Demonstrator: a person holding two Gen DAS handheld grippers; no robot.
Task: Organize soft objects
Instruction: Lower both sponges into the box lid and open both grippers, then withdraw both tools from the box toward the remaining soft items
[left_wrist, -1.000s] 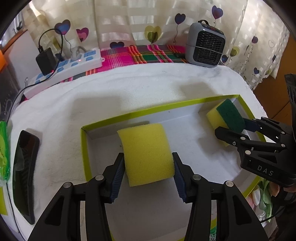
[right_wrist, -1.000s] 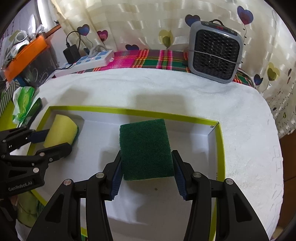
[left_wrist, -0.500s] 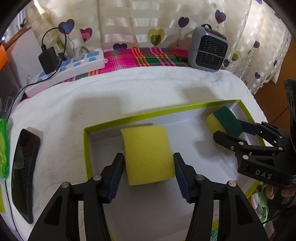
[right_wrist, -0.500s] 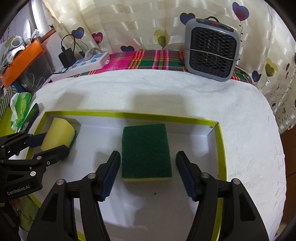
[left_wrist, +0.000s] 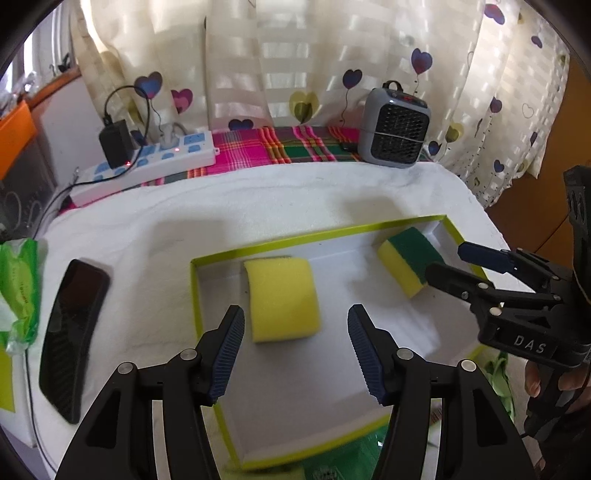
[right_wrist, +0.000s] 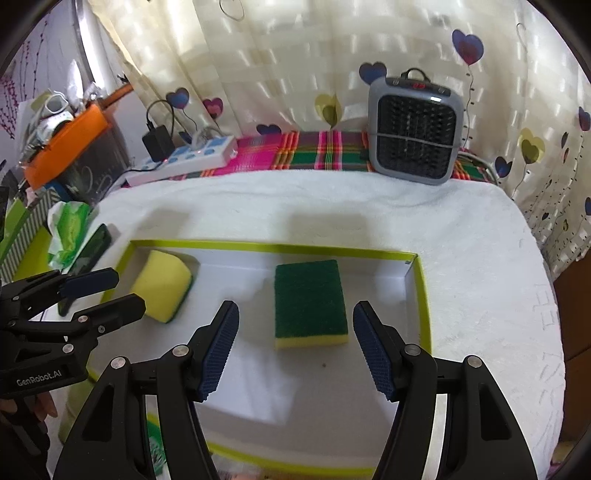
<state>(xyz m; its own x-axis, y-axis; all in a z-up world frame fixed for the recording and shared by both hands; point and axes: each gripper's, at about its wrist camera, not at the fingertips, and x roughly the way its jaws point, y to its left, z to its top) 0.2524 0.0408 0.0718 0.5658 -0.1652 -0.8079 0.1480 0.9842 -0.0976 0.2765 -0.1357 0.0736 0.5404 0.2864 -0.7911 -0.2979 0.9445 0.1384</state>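
Jaws apart; two sponges (left_wrist: 282, 297) (right_wrist: 310, 301) in tray (left_wrist: 258, 246)

Two foam sponges (left_wrist: 282, 299) (right_wrist: 309, 301), one with its rough green scouring face upward, lie in a smooth white cardboard tray (left_wrist: 325, 384) on fluffy towelling (left_wrist: 229, 206).

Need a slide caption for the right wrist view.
Open hand-held gripper above green-topped sponge lying in the lime-edged tray.
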